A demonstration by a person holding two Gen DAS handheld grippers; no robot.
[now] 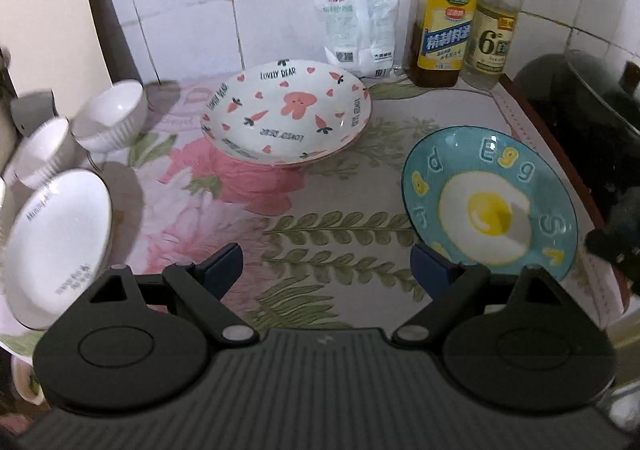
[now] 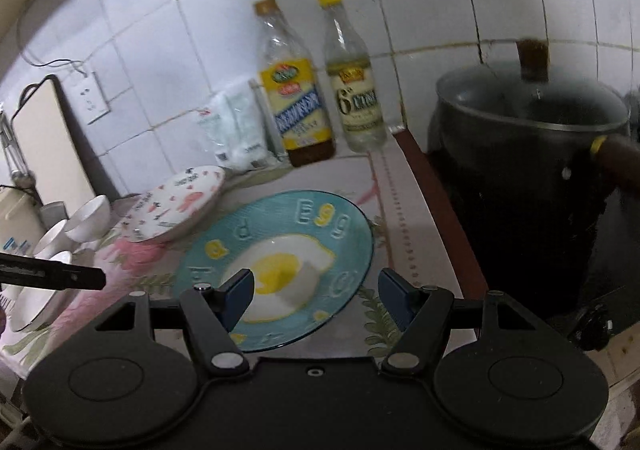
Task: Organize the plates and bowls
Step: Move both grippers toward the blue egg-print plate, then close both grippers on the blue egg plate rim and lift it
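Observation:
A teal plate with a fried-egg picture (image 1: 490, 202) (image 2: 280, 262) lies flat on the flowered cloth at the right. A white plate with pink rabbit and carrot prints (image 1: 286, 116) (image 2: 176, 206) sits behind it, toward the wall. At the left stand two white ribbed bowls (image 1: 114, 116) (image 1: 46, 152) and a tilted white plate (image 1: 60, 246). My left gripper (image 1: 326, 270) is open over bare cloth between the white plate and the teal plate. My right gripper (image 2: 318, 290) is open above the teal plate's near half, and nothing is pressed between its fingers.
Two bottles (image 1: 444, 14) (image 1: 496, 14) and a white bag (image 1: 360, 26) stand against the tiled wall. A dark pot with a glass lid (image 2: 532, 170) sits on the stove at the right. A cutting board (image 2: 48, 138) leans at the far left.

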